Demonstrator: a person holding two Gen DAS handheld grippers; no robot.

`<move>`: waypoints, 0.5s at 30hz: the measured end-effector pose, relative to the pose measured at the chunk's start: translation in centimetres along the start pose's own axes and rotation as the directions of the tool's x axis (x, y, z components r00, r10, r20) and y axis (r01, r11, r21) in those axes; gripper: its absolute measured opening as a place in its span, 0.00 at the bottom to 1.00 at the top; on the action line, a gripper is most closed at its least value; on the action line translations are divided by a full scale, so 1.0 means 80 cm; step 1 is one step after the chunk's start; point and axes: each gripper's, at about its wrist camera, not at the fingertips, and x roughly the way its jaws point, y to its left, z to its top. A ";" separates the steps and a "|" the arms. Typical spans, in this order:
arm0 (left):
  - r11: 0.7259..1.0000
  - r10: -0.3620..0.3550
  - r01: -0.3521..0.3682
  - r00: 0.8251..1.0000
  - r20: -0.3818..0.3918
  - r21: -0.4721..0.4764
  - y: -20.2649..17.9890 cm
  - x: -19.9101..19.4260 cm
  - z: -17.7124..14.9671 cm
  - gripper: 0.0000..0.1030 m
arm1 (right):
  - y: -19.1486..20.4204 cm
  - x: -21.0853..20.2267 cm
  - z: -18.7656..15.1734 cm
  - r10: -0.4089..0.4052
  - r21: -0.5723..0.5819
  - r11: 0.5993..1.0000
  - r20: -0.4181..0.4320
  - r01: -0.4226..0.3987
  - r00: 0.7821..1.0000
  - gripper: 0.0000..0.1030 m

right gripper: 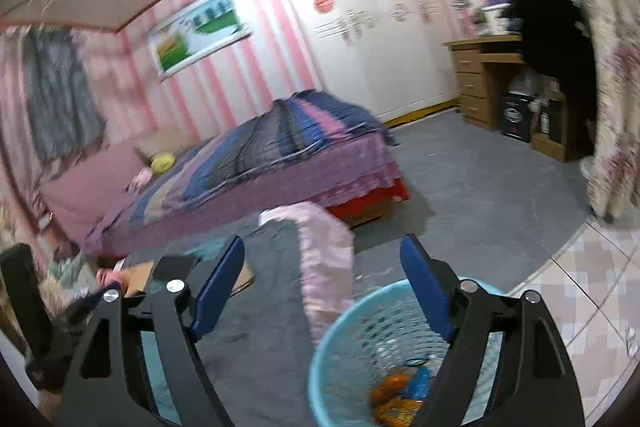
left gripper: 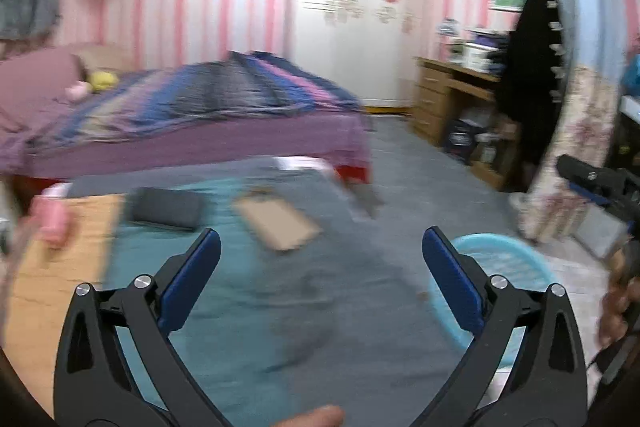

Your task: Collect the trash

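Your left gripper [left gripper: 322, 263] is wide apart and empty. The flat brown cardboard piece [left gripper: 278, 223] lies just ahead, slanting. Your right gripper [right gripper: 322, 277], also apart, hangs over the round blue plastic basket [right gripper: 360, 331].

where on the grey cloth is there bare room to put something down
The near stretch of grey cloth between the flat cardboard piece and the blue basket is bare. It is crowded farther back: a dark folded item, the cardboard.

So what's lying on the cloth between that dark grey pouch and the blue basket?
A flat brown cardboard piece lies between the dark grey pouch and the blue basket, in the left wrist view.
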 end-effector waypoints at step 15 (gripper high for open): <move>0.939 0.316 -0.307 0.948 0.034 -0.156 0.228 -0.076 -0.053 0.95 | 0.220 0.050 -0.089 0.184 -0.248 0.944 -0.142 -0.215 0.973 0.82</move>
